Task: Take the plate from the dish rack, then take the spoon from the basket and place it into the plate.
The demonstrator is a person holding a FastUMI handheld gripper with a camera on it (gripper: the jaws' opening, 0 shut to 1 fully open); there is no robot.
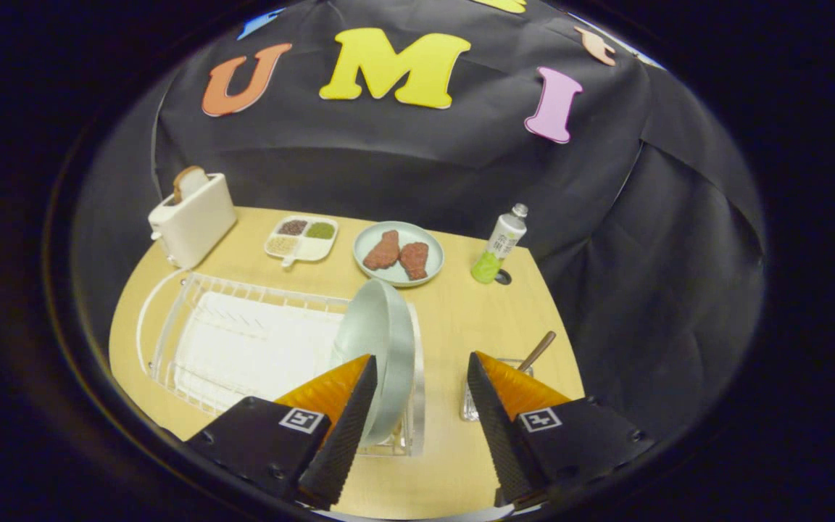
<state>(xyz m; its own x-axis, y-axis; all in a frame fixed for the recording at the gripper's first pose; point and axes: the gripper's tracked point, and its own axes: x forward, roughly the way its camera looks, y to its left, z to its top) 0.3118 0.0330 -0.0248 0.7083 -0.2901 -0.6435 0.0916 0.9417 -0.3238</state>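
The tongs (421, 366) hang spread wide, gripping nothing. The plate (377, 355) stands on edge at the dish rack's (243, 341) right end; the spoon (537, 351) sits in the basket (472, 406) near the tabletop's (454, 319) right edge.

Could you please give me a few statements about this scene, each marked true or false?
1. The plate stands on edge in the dish rack. True.
2. The tool is shut on the plate. False: its fingers are apart, holding nothing.
3. A slice of bread sits in the toaster. True.
4. The spoon lies on the round dish. False: it stands in the basket beside one finger.
5. The bottle lies on its side. False: it stands upright.
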